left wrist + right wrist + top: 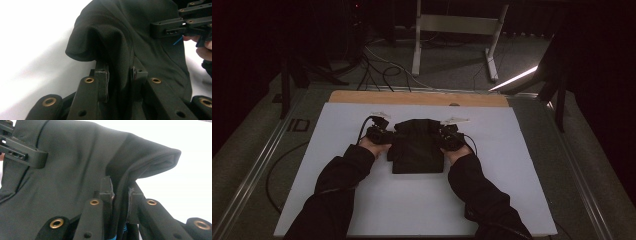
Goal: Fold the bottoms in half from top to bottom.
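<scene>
**Two grips, one fold: the black cloth goes over**

Here we are above the table, and the folded black woven garment [417, 146] sits at the middle of the pale white board [512, 200], both hands on it. The left gripper [379, 134] has its flank on one side, the right gripper [451, 137] on the other, roughly level with each other.

Look along the left gripper's jaws: they are clamped on a pinched ridge of the cloth [117, 65], fabric squeezed tight between the pads. Same story in the right gripper view: jaws pressed together on a doubled edge [121, 192], with the fold bulging out past them.

Now the craft of it. As I read it, this is a fold in hand, and it wants both hands travelling together, same height, same pace, so the lifted edge stays straight and lands square on the layer below. Keep a little tension across the span; slack will let the middle sag and crease. Let go only once the cloth lies flat.

The material: a fine twill-like weave, matte, soft and limp, with a stitched seam running through it. It drapes in rounded rolls, no stiffness. The board underneath is smooth and flat, with a wooden strip [422, 97] along its far edge.
</scene>
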### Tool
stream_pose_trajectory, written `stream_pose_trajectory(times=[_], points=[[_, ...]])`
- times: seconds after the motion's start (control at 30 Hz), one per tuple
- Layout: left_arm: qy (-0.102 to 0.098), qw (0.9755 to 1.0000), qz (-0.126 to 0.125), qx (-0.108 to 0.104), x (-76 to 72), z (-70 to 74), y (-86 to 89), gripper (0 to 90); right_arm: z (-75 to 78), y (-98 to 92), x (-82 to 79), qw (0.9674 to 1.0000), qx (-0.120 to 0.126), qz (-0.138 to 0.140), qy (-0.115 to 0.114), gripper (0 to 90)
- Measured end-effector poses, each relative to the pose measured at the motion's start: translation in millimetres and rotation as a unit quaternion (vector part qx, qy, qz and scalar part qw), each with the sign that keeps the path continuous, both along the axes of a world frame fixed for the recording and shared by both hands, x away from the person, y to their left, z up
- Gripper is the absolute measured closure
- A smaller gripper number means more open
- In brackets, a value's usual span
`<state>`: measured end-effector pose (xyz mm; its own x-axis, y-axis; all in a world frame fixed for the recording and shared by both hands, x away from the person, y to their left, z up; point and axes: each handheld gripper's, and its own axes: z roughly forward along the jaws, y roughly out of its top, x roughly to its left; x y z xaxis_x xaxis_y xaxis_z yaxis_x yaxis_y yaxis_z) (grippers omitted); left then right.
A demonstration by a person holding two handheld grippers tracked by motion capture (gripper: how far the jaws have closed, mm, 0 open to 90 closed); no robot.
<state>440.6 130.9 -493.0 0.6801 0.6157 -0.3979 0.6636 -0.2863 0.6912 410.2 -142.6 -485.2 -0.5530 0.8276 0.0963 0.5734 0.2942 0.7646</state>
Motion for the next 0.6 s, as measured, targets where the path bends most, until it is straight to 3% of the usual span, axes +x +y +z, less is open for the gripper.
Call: stream_pose_trajectory(times=[0.3, 0.6], points=[[0.008, 0.9999, 0.012, 0.002, 8.8, -3.8, -1.0, 73.4, -3.8, 2.1, 11.6, 0.9999, -0.002, -0.009, 0.004, 79.1], [0.010, 0.9994, 0.024, 0.025, 20.4, -9.6, -4.3, 71.5, -10.1, 3.4, 21.0, 0.9997, -0.010, -0.017, 0.011, 78.9]])
